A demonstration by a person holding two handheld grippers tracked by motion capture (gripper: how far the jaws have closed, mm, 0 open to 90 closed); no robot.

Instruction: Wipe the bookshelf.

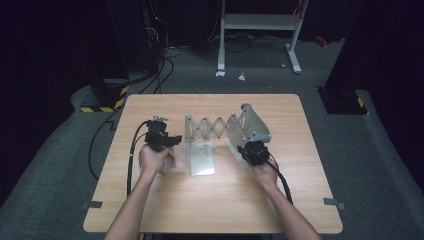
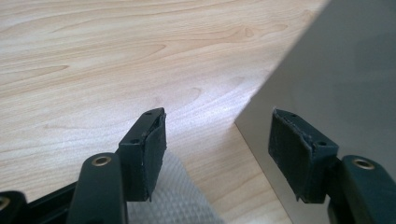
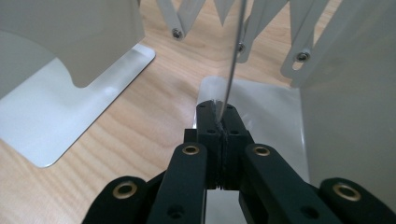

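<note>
While the right hand-held gripper (image 3: pixel 218 112) pinches the thin edge of a metal divider plate (image 3: pixel 232 56) with its jaws pressed tight together, the expandable metal file rack (image 1: pixel 220 135) sits in the middle of the bench (image 1: pixel 210 205), its scissor lattice (image 1: pixel 207 127) half stretched between the end plates. That grip looks chosen to hold the rack's right side steady, or to pull it outward, since the plate stands upright and offers only its rim to bite on. Over on the other side, the left hand-held gripper (image 2: pixel 217 149) hangs with its jaws spread and nothing between the pads (image 2: pixel 154 154); a grey metal panel (image 2: pixel 336 93) stands just beside its right jaw, apart from it, so my read is it's lining up to take that plate. In the high view the left hand-held gripper (image 1: pixel 161 140) sits just left of the rack's left upright, the right one (image 1: pixel 253 150) at the tilted right end plate (image 1: pixel 250 127). Flat base feet (image 1: pixel 201 159) rest on the wood, keeping the rack standing. No brand, label or writing can be read anywhere.
</note>
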